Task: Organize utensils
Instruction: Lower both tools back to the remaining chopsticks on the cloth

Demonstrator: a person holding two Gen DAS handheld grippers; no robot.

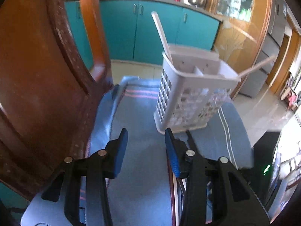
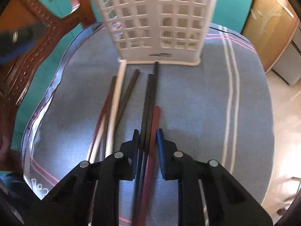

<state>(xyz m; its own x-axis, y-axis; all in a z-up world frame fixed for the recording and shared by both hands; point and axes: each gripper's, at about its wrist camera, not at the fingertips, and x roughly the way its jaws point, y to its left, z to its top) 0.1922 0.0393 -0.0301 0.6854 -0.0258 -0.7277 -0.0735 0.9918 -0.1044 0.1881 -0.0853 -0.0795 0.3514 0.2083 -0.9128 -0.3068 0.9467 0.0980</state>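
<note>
Several long chopsticks, black, dark red and white, lying lengthwise at frame centre on blue cloth below white lattice holder. Right claw pinching black and red sticks; left claw spread, empty.

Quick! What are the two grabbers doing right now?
Left gripper: open, holding nothing.
Right gripper: closed around the chopsticks on the cloth.

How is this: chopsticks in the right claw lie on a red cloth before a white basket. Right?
No: the cloth is blue, not red, as the right wrist view shows. The chopsticks, right claw and white basket are as stated.
</note>
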